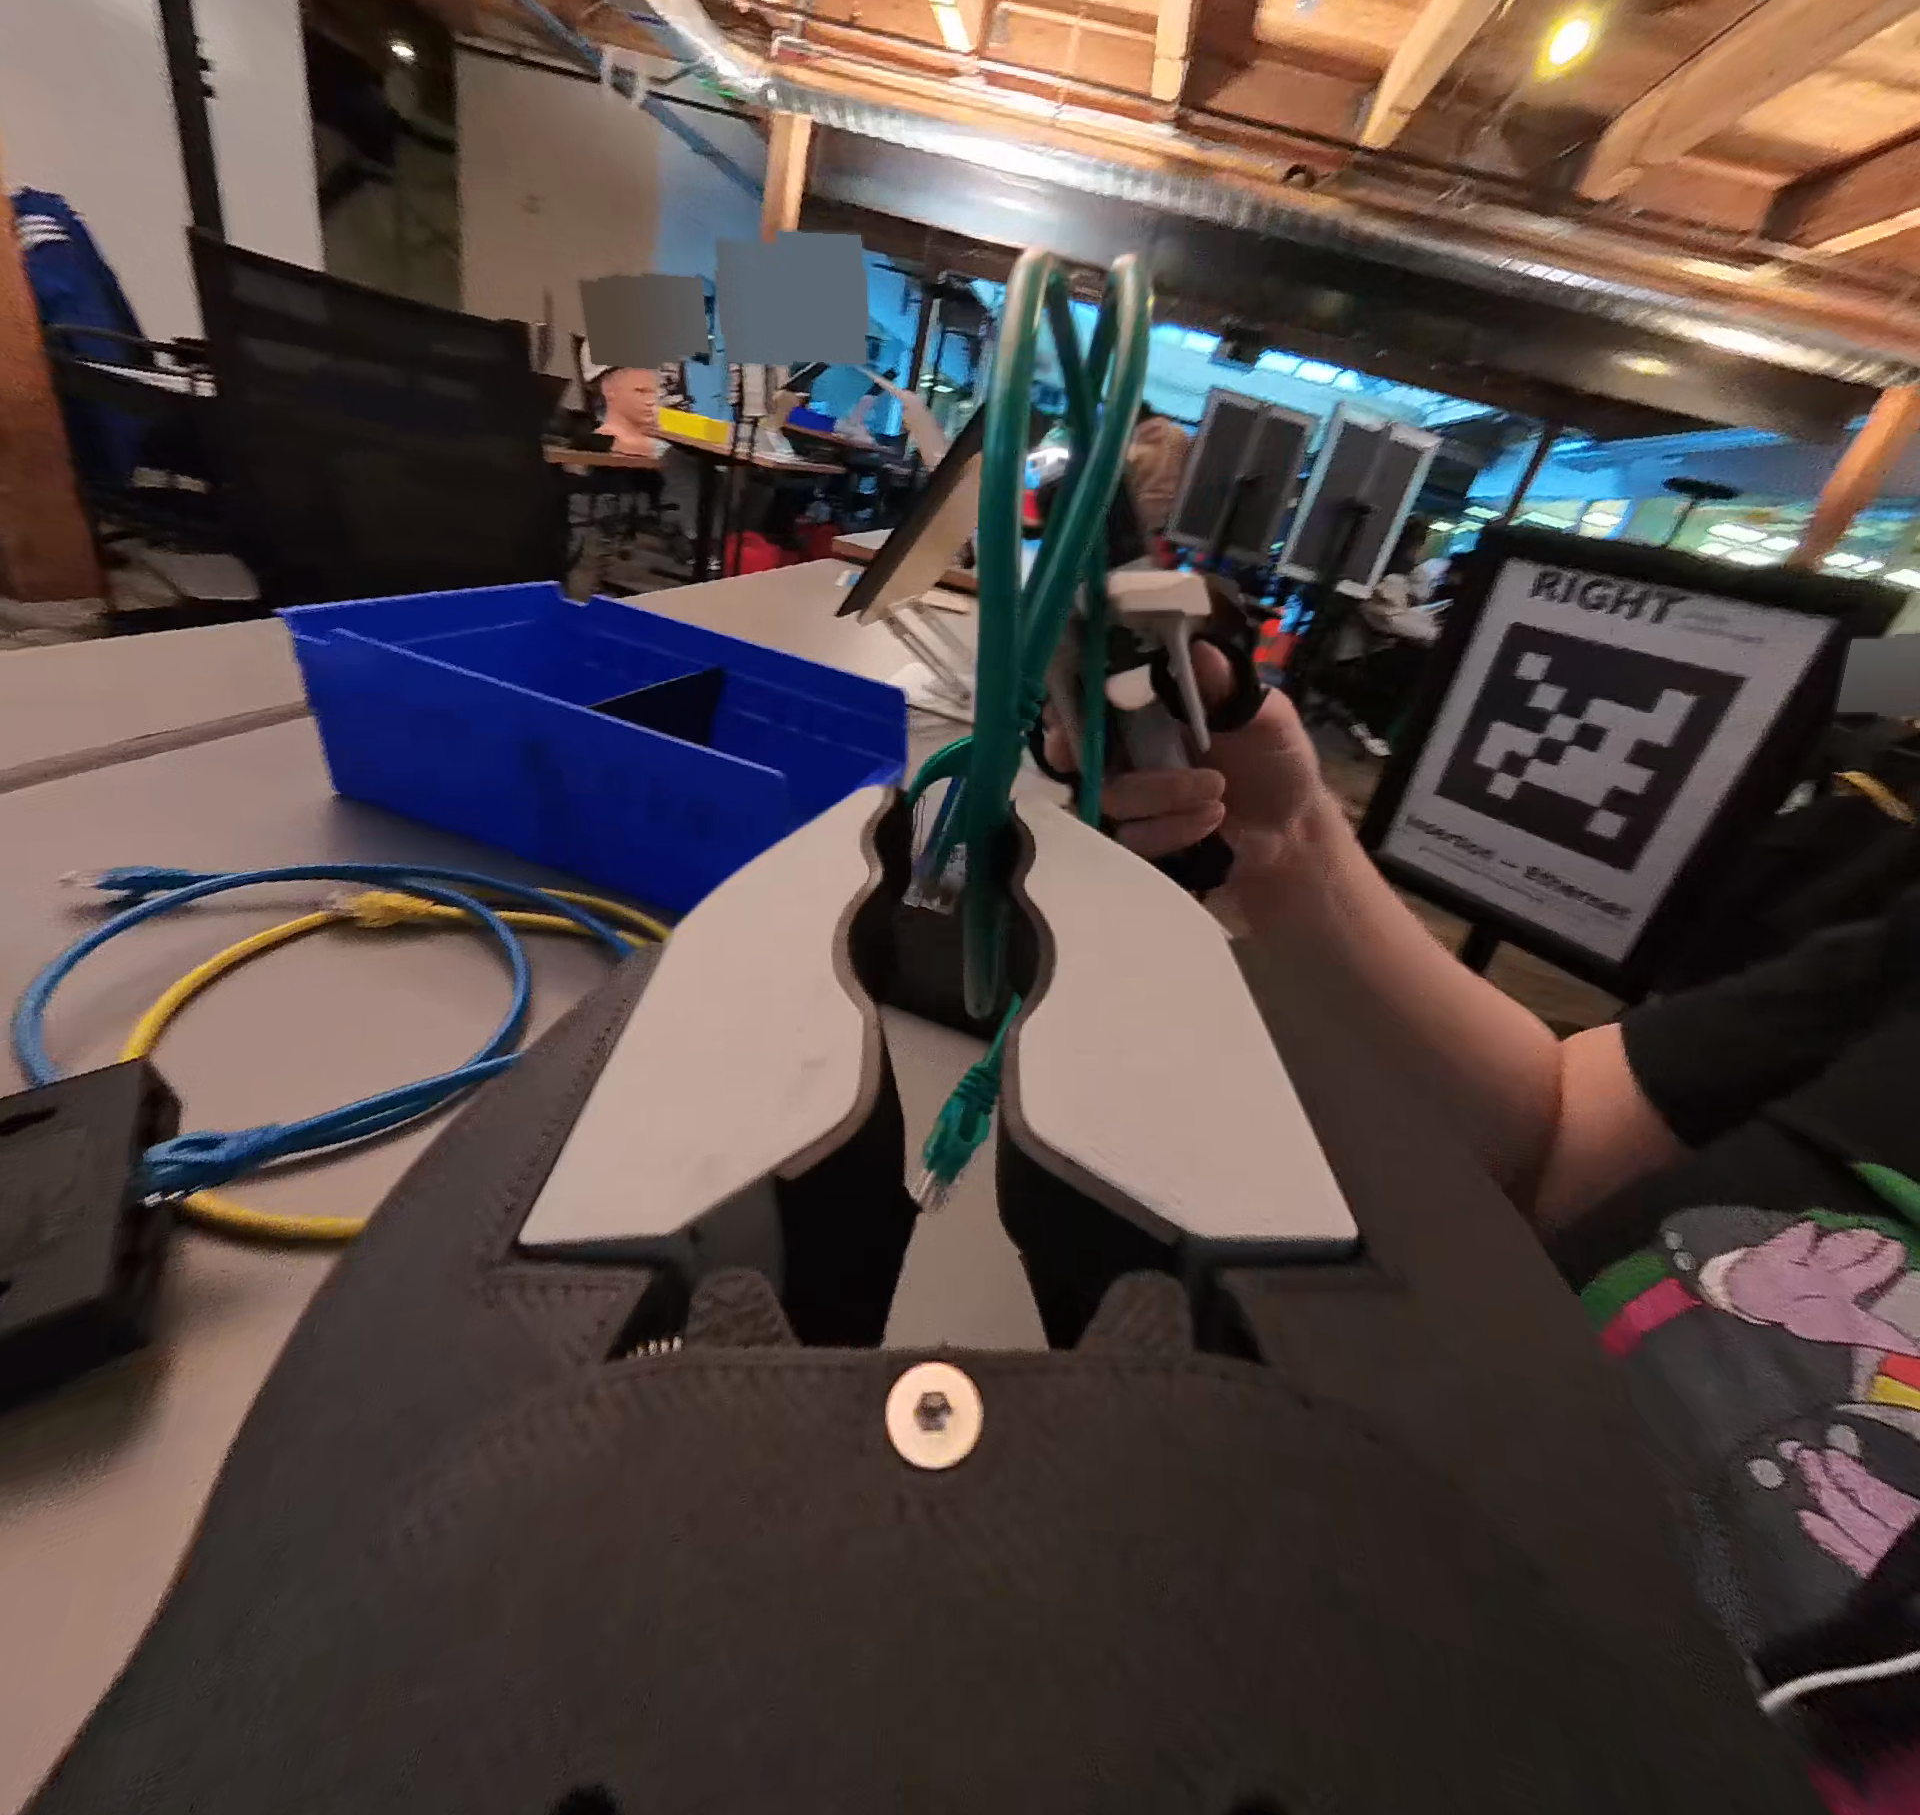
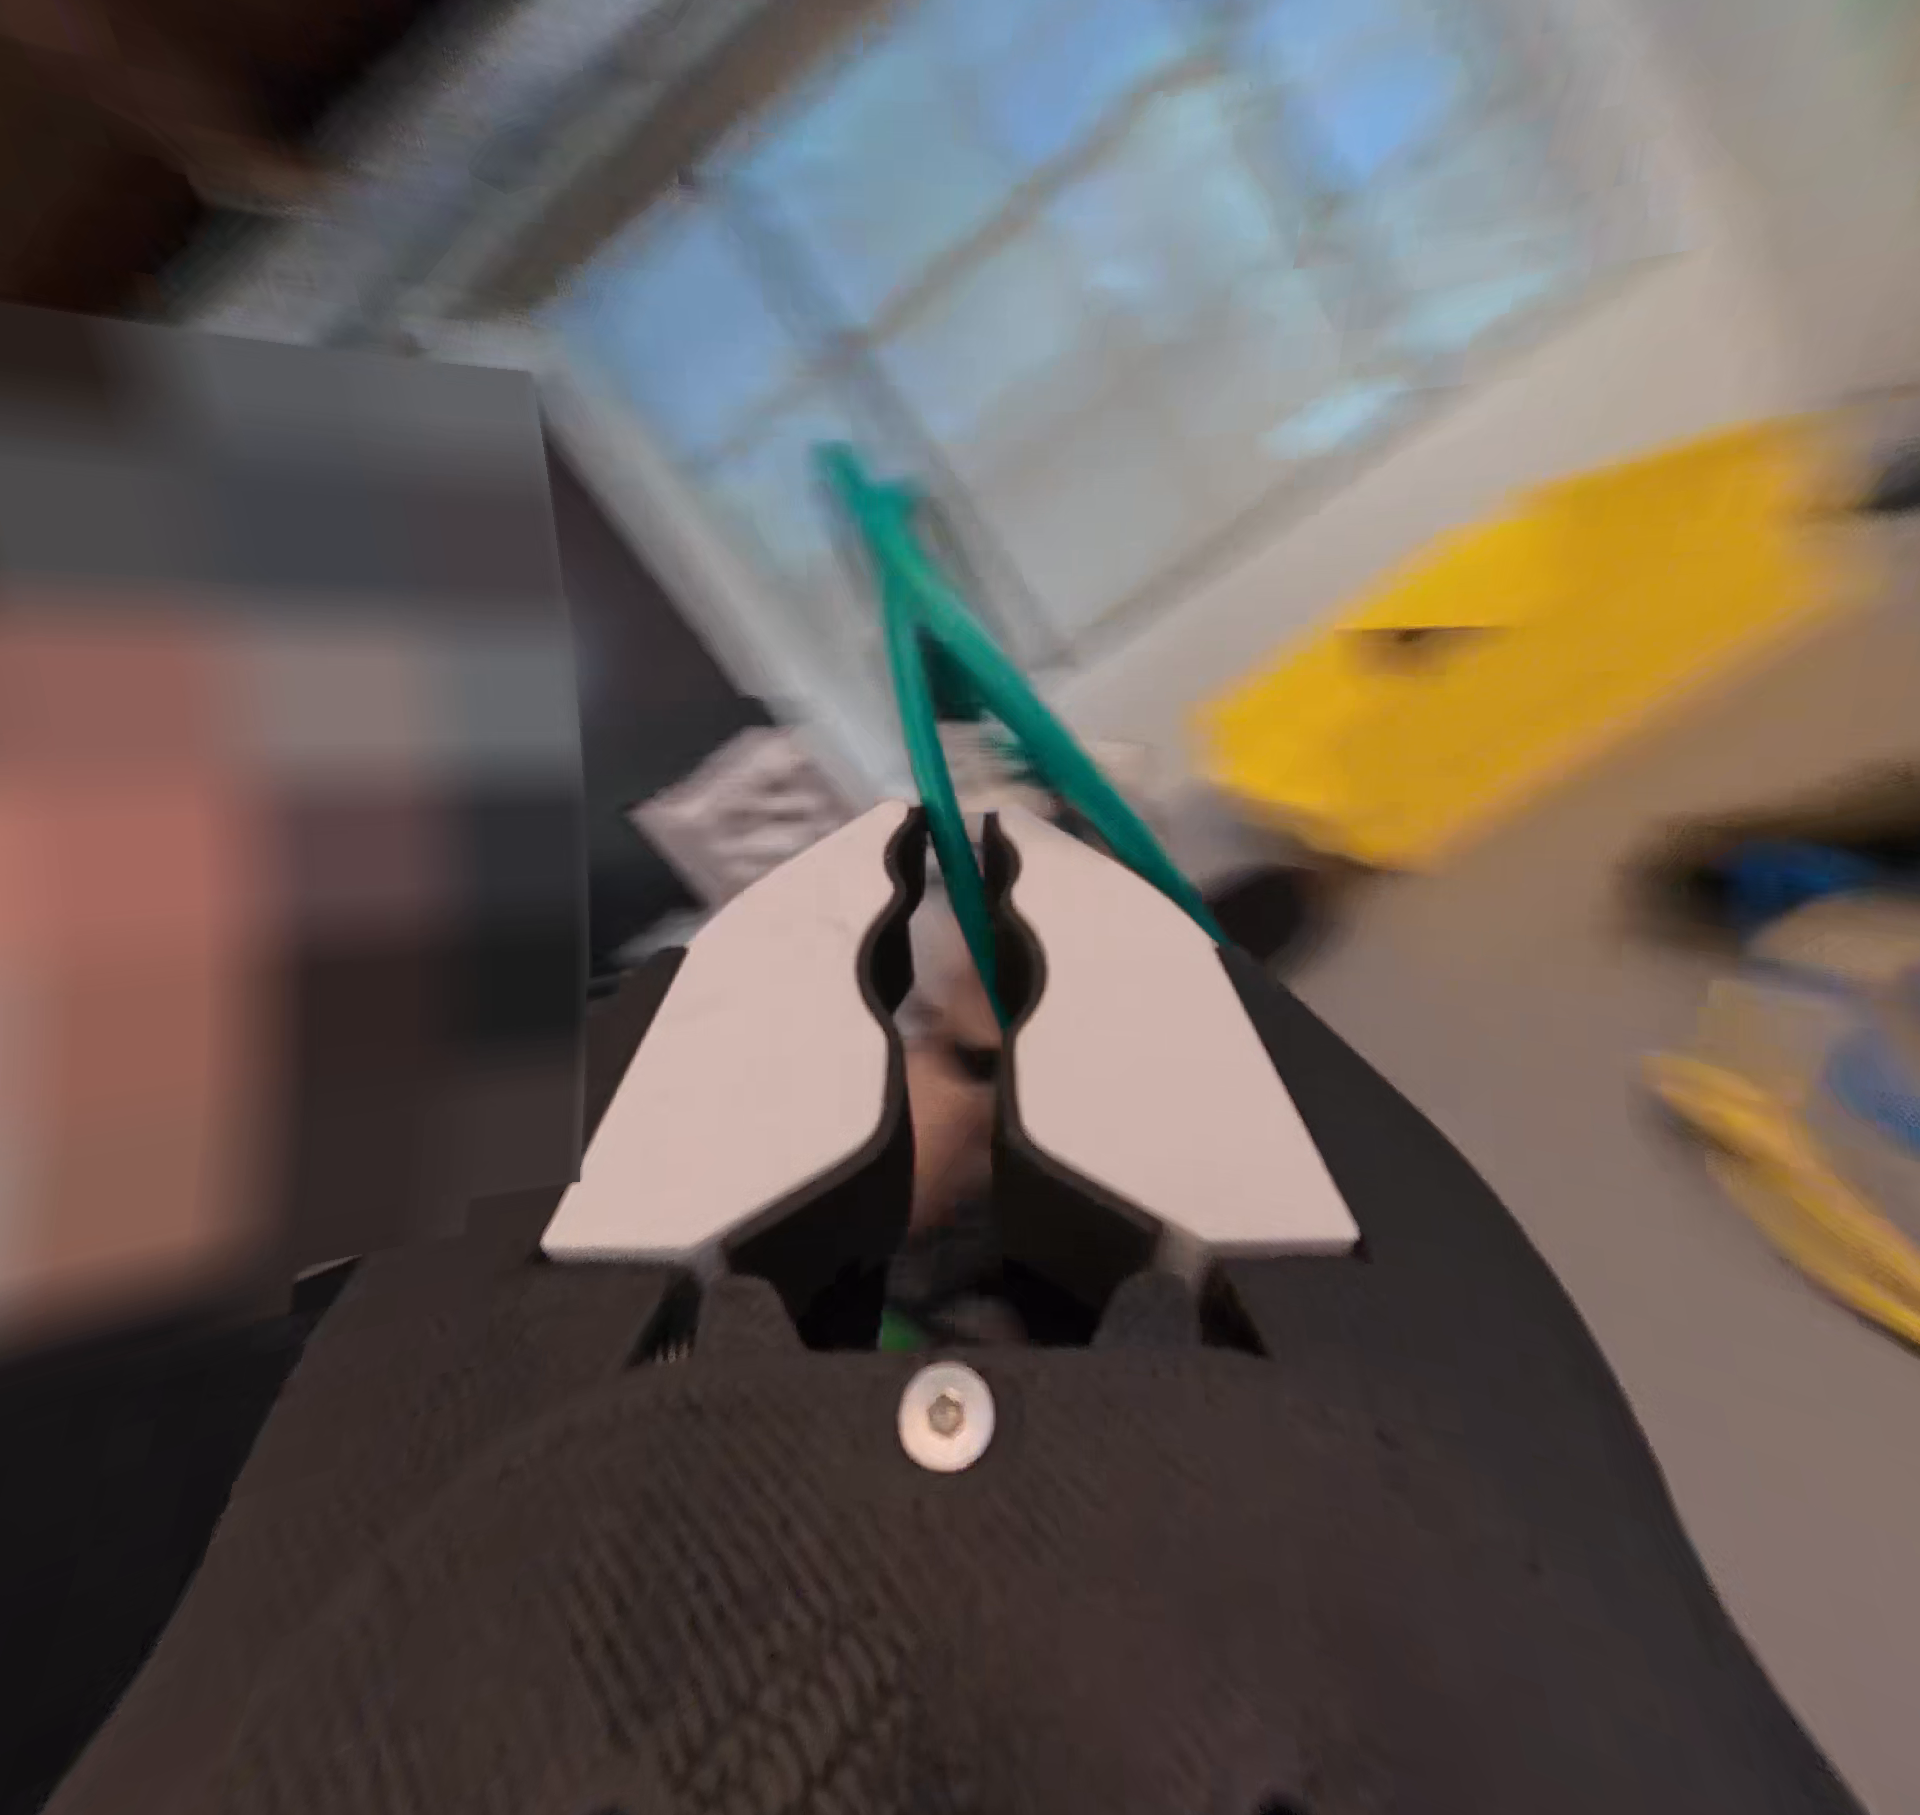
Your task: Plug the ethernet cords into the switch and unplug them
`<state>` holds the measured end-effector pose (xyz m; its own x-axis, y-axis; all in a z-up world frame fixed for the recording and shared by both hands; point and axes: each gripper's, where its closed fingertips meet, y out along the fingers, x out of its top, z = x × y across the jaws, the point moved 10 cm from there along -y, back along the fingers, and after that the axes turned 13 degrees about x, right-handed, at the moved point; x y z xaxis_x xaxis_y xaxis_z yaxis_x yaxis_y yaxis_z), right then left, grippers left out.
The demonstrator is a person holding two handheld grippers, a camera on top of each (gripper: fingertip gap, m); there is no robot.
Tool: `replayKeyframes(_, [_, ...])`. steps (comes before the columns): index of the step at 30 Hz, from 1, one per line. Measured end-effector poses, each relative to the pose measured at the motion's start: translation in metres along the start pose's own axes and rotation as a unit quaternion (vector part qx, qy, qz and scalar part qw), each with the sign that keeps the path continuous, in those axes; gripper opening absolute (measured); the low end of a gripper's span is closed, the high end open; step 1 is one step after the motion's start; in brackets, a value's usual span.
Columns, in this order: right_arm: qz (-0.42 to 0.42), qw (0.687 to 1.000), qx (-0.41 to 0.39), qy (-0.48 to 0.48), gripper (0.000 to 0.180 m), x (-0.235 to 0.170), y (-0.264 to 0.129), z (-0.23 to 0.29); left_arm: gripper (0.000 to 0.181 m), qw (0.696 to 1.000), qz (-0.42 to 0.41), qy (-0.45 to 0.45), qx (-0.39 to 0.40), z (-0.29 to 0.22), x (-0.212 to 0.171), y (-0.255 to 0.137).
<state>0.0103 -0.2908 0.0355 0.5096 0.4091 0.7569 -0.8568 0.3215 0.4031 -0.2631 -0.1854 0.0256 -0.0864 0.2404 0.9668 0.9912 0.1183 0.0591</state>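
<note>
While the left tool (image 1: pixel 948 820) grips a folded green cord (image 1: pixel 997 622), the right tool (image 2: pixel 954 825) pinches one strand.

The cord (image 2: pixel 914 685) loops upright, one plug dangling; blue (image 1: pixel 312 1131) and yellow (image 1: pixel 260 955) cords lie on the counter (image 1: pixel 208 789), plugged into the black switch (image 1: pixel 73 1215).
</note>
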Motion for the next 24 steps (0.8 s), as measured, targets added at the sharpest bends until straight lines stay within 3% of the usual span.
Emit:
replayKeyframes(1, [0.004, 0.997, -0.068, -0.028, 0.012, 0.000, -0.004, -0.002, 0.014, 1.000, 0.002, 0.009, 0.021, 0.000, 0.000, -0.002])
replayKeyframes(4, [0.023, 0.963, -0.217, -0.159, 0.018, -0.003, 0.002, 0.017, 0.014, 0.996, 0.011, 0.046, 0.079, -0.003, -0.003, -0.005])
replayKeyframes(6, [0.081, 0.942, -0.246, -0.215, 0.020, -0.014, 0.027, 0.033, 0.014, 0.992, 0.020, 0.068, 0.108, -0.006, -0.008, -0.003])
replayKeyframes(9, [0.160, 0.929, -0.249, -0.223, 0.024, -0.037, 0.068, 0.039, 0.014, 0.986, 0.039, 0.089, 0.137, -0.012, -0.015, 0.004])
replayKeyframes(14, [0.164, 0.956, -0.226, -0.095, 0.039, -0.060, 0.089, -0.010, 0.014, 0.977, 0.054, 0.147, 0.145, -0.024, -0.028, 0.013])
replayKeyframes(16, [0.106, 0.981, -0.161, -0.031, 0.036, -0.060, 0.088, -0.022, 0.014, 0.975, 0.057, 0.163, 0.142, -0.027, -0.031, 0.012])
replayKeyframes(19, [0.058, 0.992, -0.115, 0.018, 0.024, -0.058, 0.081, -0.031, 0.014, 0.976, 0.058, 0.160, 0.134, -0.027, -0.033, 0.009])
replayKeyframes(21, [0.062, 0.992, -0.105, 0.036, 0.019, -0.059, 0.078, -0.036, 0.015, 0.980, 0.070, 0.143, 0.120, -0.025, -0.034, 0.010])
replayKeyframes(24, [0.075, 0.992, -0.074, 0.064, 0.016, -0.058, 0.068, -0.038, 0.017, 0.995, 0.072, 0.044, 0.049, -0.020, -0.033, 0.008])
